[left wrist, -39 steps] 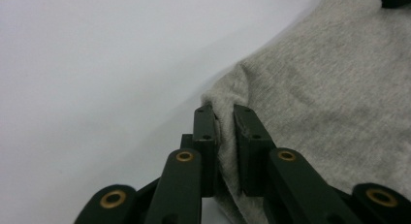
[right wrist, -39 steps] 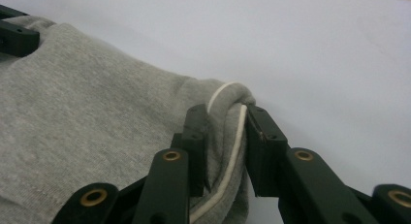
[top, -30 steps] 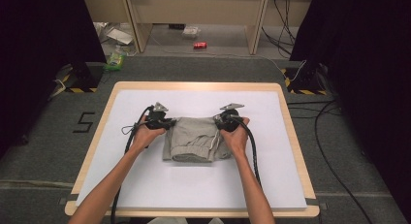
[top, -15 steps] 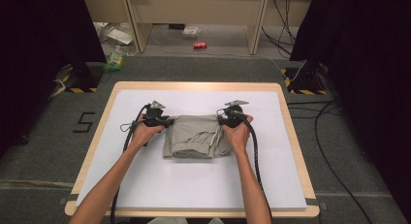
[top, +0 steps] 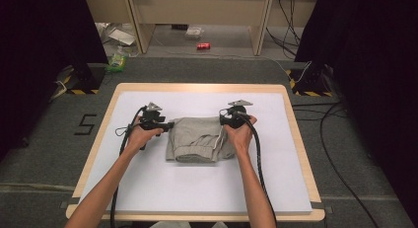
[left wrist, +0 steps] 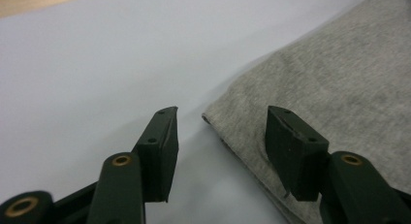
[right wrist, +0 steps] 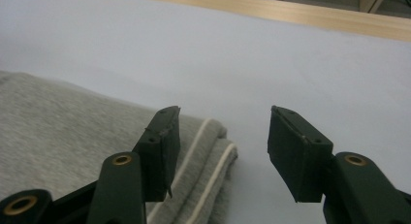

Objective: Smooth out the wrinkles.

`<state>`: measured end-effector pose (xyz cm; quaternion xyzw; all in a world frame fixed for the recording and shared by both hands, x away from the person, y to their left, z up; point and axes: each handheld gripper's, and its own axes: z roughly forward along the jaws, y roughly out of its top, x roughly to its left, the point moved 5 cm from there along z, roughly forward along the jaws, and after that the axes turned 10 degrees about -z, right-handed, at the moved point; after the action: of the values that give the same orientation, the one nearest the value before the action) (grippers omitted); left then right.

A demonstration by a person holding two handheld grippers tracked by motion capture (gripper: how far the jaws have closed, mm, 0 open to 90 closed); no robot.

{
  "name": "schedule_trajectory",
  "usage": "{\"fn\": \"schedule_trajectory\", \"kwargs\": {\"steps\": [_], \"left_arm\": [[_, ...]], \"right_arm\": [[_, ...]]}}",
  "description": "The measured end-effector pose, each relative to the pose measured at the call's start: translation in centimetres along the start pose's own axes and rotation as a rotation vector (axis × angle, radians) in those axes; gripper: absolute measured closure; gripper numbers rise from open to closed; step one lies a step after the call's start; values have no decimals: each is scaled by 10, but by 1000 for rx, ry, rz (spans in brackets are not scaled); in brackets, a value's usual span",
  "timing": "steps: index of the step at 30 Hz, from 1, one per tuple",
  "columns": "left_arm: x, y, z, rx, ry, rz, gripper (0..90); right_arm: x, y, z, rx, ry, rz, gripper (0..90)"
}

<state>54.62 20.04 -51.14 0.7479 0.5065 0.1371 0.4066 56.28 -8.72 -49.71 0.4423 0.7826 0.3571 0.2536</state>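
Observation:
A folded grey garment (top: 197, 139) with a white drawstring (top: 217, 139) lies in the middle of the white sheet. My left gripper (top: 170, 125) sits at its far left corner. In the left gripper view that gripper (left wrist: 220, 112) has just been opening, and the cloth's corner (left wrist: 339, 73) lies loose between the jaws with no pad pressing it. My right gripper (top: 224, 120) is at the far right corner. In its own view the right gripper (right wrist: 223, 110) has also just been opening, and the folded edge with white piping (right wrist: 213, 156) rests beside one jaw, unpressed.
The white sheet (top: 197, 193) covers a wooden table (top: 300, 154). Cables trail from both grippers along the forearms. On the floor beyond the table lie a red can (top: 203, 46) and some litter (top: 117, 62). Black cables (top: 340, 139) run at the right.
Both grippers' jaws have spread apart at the garment's far corners, and the cloth now lies flat on the sheet. The hands have hardly shifted.

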Motion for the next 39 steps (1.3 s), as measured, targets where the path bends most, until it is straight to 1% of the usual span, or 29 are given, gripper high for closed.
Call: {"fn": "schedule_trajectory", "kwargs": {"steps": [3,6,7,9,11,12,13,15,17,20,22,23,24,29,35,39], "left_arm": [[0,0,-3,7,12,15,444],[3,-3,-4,24,36,36,443],[5,-4,-4,30,42,36,443],[8,-7,-5,36,50,38,444],[8,-8,-9,28,29,26,441],[8,-9,-11,24,20,21,438],[6,-10,-15,23,12,21,435],[4,-11,-21,25,9,32,431],[2,-11,-28,20,1,28,421],[-1,-12,-37,7,-19,21,417],[-3,-15,-44,1,-23,31,413],[-4,-16,-47,-1,-30,30,408],[-5,-19,-50,-2,-38,25,402],[-6,-33,-59,3,-86,-24,358],[-4,-44,-67,-2,-96,-48,328],[-5,-48,-70,1,-97,-55,301]], "right_arm": [[2,0,0,9,17,-3,430],[-2,-4,2,45,-18,-15,434],[-4,-5,2,51,-26,-11,430],[-7,-6,1,45,-23,7,429],[-6,-4,-3,37,-14,8,431],[-6,-2,-5,30,-12,-1,428],[-6,-1,-8,26,-8,-7,422],[-5,1,-15,27,6,-22,407],[-4,1,-22,33,18,-37,402],[-1,-1,-30,34,35,-48,393],[1,-3,-36,34,46,-61,391],[2,-4,-39,30,50,-68,390],[3,-5,-42,28,56,-74,388],[9,-9,-57,11,82,-100,384],[19,-14,-69,-2,111,-120,378],[25,-16,-74,-3,118,-153,368]]}}
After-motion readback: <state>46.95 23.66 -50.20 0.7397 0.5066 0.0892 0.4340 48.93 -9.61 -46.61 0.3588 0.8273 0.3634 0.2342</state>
